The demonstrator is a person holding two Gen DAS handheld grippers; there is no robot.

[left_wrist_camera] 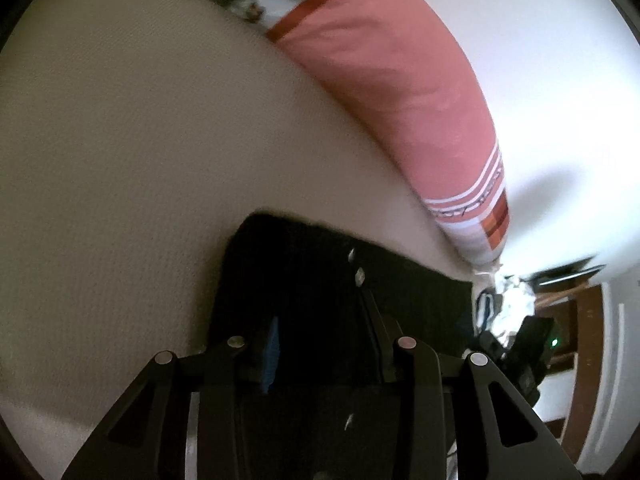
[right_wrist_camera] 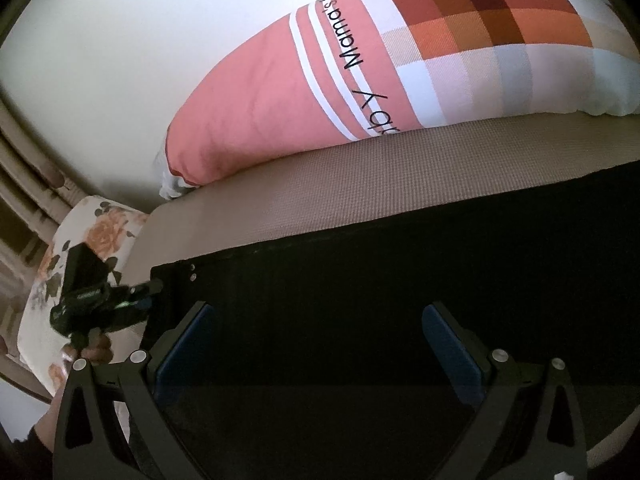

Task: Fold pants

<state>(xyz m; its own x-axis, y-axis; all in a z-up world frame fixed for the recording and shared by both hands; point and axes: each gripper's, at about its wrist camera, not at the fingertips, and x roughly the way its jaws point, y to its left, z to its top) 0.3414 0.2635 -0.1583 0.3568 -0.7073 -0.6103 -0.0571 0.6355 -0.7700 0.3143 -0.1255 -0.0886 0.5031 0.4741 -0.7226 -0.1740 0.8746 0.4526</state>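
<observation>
Black fabric pants (right_wrist_camera: 360, 300) lie flat on a beige woven bed cover (right_wrist_camera: 360, 184), with a long pink pillow with white stripes and a checked end (right_wrist_camera: 280, 92) lying along the bed behind them against a white wall (right_wrist_camera: 120, 40). The right gripper (right_wrist_camera: 320, 344) hovers over the pants with its blue-padded fingers (right_wrist_camera: 452, 344) spread wide and holding nothing. The left gripper (left_wrist_camera: 324, 344) sits at the pants' edge with its fingers (left_wrist_camera: 272, 348) partly apart and dark cloth between them, though whether they grip it cannot be told; the right view shows this gripper (right_wrist_camera: 100, 300) beside a floral cushion (right_wrist_camera: 100, 236).
</observation>
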